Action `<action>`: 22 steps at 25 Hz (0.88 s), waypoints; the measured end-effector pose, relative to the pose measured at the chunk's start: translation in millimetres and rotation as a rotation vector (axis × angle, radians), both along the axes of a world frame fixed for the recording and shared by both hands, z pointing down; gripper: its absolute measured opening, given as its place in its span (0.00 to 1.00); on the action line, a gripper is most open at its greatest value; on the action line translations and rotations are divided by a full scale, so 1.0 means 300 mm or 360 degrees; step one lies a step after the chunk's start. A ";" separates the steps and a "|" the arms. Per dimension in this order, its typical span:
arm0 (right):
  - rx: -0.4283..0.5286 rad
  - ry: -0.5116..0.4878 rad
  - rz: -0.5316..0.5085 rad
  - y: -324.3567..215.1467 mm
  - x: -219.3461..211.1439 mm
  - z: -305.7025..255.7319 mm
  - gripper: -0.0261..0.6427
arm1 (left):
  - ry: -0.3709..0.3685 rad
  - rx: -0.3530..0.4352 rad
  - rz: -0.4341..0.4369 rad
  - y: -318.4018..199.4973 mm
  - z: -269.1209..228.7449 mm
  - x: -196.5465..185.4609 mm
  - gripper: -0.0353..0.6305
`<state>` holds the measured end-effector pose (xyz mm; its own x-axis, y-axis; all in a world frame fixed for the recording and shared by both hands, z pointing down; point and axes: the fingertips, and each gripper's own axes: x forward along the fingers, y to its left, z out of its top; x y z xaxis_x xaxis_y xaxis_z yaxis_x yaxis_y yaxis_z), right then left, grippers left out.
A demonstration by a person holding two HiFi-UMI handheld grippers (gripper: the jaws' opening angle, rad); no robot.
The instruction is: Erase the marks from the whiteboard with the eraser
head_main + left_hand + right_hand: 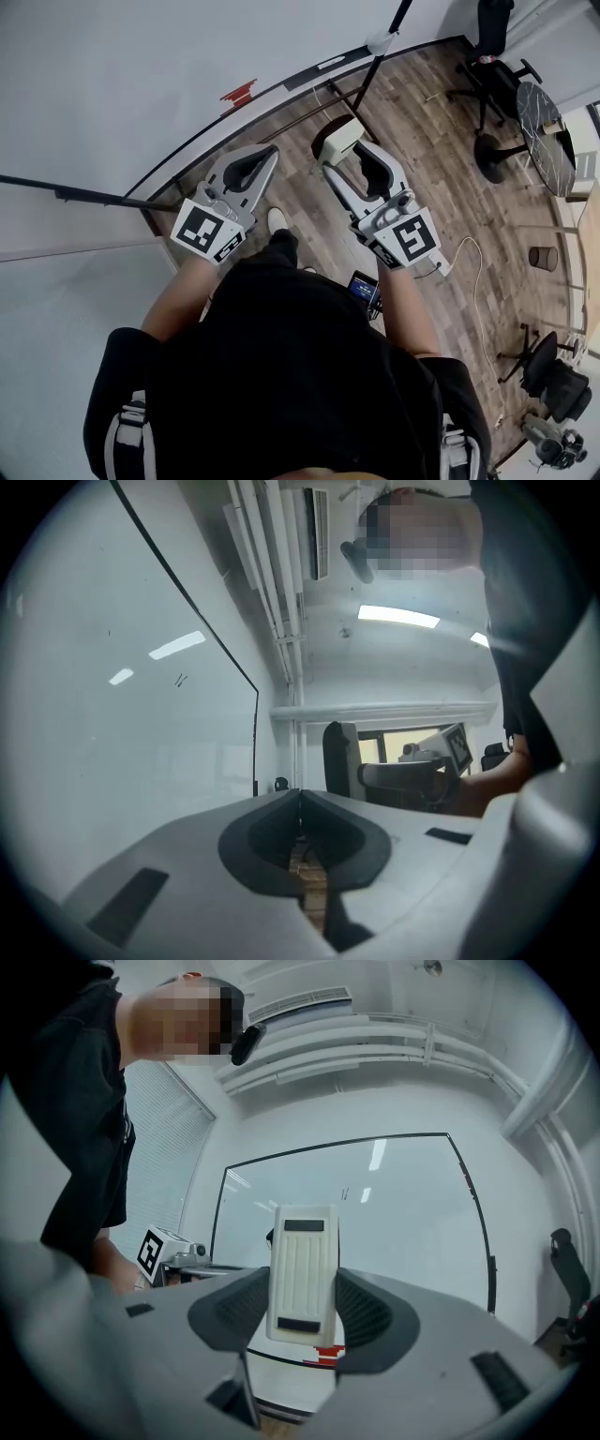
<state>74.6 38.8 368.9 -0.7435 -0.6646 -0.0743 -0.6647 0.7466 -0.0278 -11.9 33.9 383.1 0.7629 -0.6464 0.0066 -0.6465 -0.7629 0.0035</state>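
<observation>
Closest to the head camera is the person's black top [291,375], with one forearm reaching out to each of the two grippers above the wood floor [431,150]. Left gripper [272,152] has its jaws pressed together with nothing between them; only a sliver of floor shows through the slot behind them. Right gripper [330,161] has its jaws clamped on the long sides of the single cream-white eraser [301,1274], which stands upright beyond the jaw tips, in the air and apart from the one whiteboard [394,1213]. On the board's white face sits a pair of short dark strokes [345,1192], near the middle. A small red object [326,1354] sits at its lower edge.
</observation>
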 end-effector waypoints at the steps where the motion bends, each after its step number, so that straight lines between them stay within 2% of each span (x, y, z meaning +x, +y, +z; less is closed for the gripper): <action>1: 0.0002 0.0003 -0.0008 0.004 -0.002 -0.001 0.37 | 0.0000 0.0007 -0.0004 0.004 0.001 0.000 0.06; 7: 0.0024 0.0012 -0.0044 0.019 -0.015 -0.034 0.37 | 0.0017 0.0059 -0.0025 0.026 -0.041 0.012 0.06; 13: 0.0021 0.0068 -0.0028 -0.410 -0.151 -0.043 0.37 | 0.0036 0.0053 -0.0007 -0.419 -0.056 -0.107 0.06; 18: 0.0026 0.0100 -0.0047 -0.543 -0.211 -0.045 0.37 | 0.0053 0.0049 -0.0042 -0.546 -0.066 -0.165 0.06; 22: 0.0018 0.0105 -0.0123 -0.622 -0.241 -0.051 0.37 | 0.0067 0.0035 -0.0117 -0.618 -0.071 -0.197 0.06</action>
